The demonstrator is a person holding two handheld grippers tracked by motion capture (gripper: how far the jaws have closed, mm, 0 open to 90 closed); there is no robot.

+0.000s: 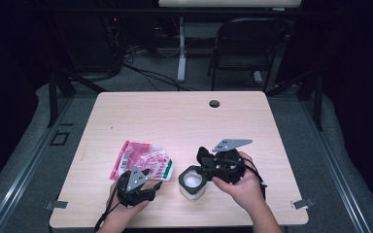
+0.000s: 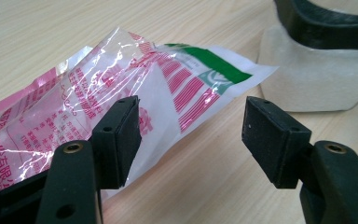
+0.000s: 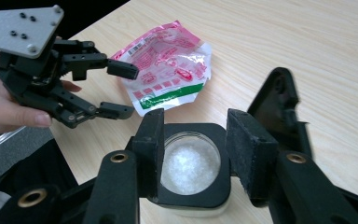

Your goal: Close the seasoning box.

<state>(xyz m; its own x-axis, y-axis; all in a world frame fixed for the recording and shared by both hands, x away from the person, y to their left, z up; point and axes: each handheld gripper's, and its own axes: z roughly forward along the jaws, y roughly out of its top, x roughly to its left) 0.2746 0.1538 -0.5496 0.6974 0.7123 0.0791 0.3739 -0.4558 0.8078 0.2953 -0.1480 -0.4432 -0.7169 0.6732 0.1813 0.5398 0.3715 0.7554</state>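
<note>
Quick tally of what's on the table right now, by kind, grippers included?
Plastic packets (pink, white and green): 1 — the packet
Containers of white crystals with a black flip lid, open: 1 — the container
Grippers: 2 — left gripper, jaws open by the packet; right gripper, jaws open above the container
Total: 4

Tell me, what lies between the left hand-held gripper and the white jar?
Only the bag's green-edged end over bare table, between left hand-held gripper and jar; the high view shows it.
</note>
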